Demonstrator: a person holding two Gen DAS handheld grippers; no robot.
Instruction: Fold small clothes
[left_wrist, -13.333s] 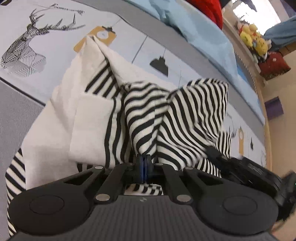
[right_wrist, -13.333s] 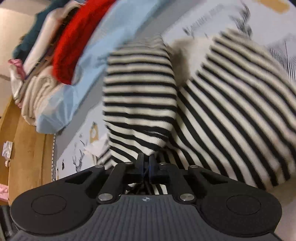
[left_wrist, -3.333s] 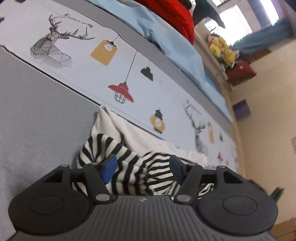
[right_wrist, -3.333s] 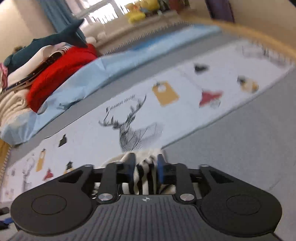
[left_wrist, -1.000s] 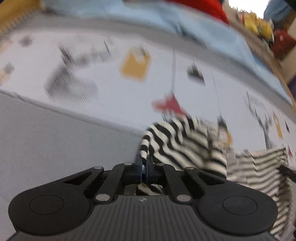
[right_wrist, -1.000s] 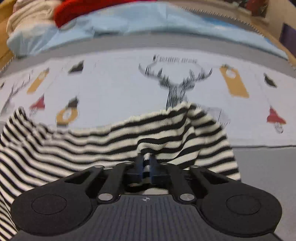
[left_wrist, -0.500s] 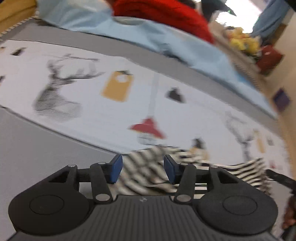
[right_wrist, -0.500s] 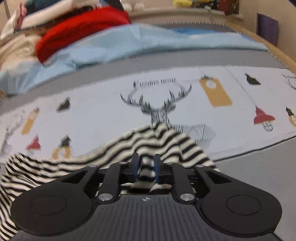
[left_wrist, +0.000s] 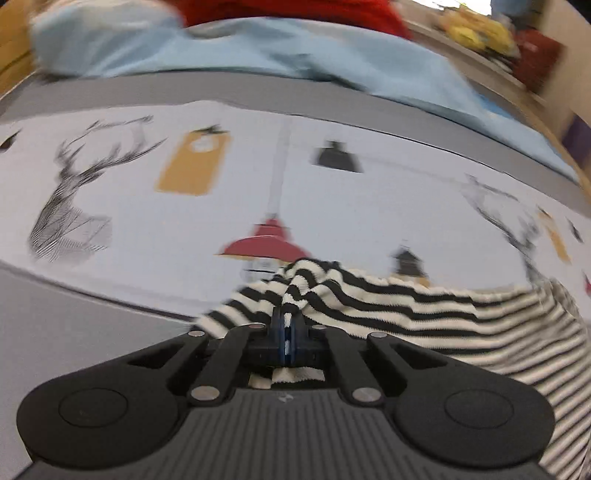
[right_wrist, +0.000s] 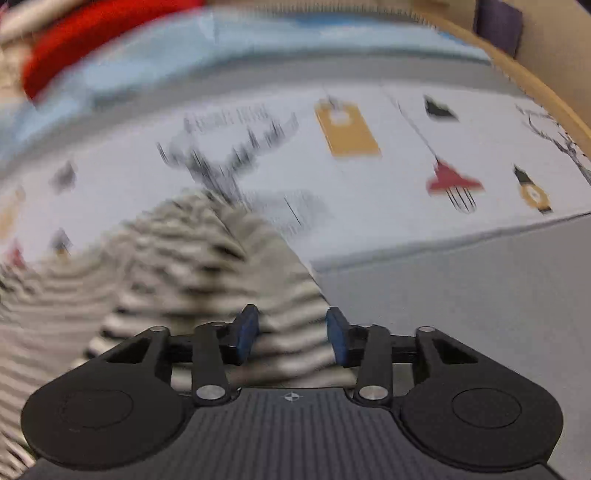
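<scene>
Striped garment: a black-and-white striped knit piece (left_wrist: 388, 299) was seen lying on the bed, spread from the near middle out to the right in the left wrist view; in the right wrist view it (right_wrist: 177, 266) was spread over the near left, heavily blurred.
Left gripper: the left gripper (left_wrist: 285, 325) was seen with its blue pads pressed together on a raised fold of the striped cloth, its jaws having just been closing; a little of the cloth was also seen below the pads, near the body of the tool.
Right gripper: the right gripper (right_wrist: 291, 332) was seen with its blue pads standing apart at a middling width, its jaws having just been opening; striped cloth was seen between and beneath them, with neither pad pressed on it.
Bedsheet: a pale printed sheet (left_wrist: 147, 236) with deer heads, red and black hanging lamps and yellow tags was seen under the garment, bordered near and far by plain grey fabric (left_wrist: 55, 332).
Far side: a light blue cover (left_wrist: 258, 48) and a red fabric (left_wrist: 295, 14) were seen piled at the far edge.
Bed frame: a wooden rim (right_wrist: 535, 88) was seen at the far right.
</scene>
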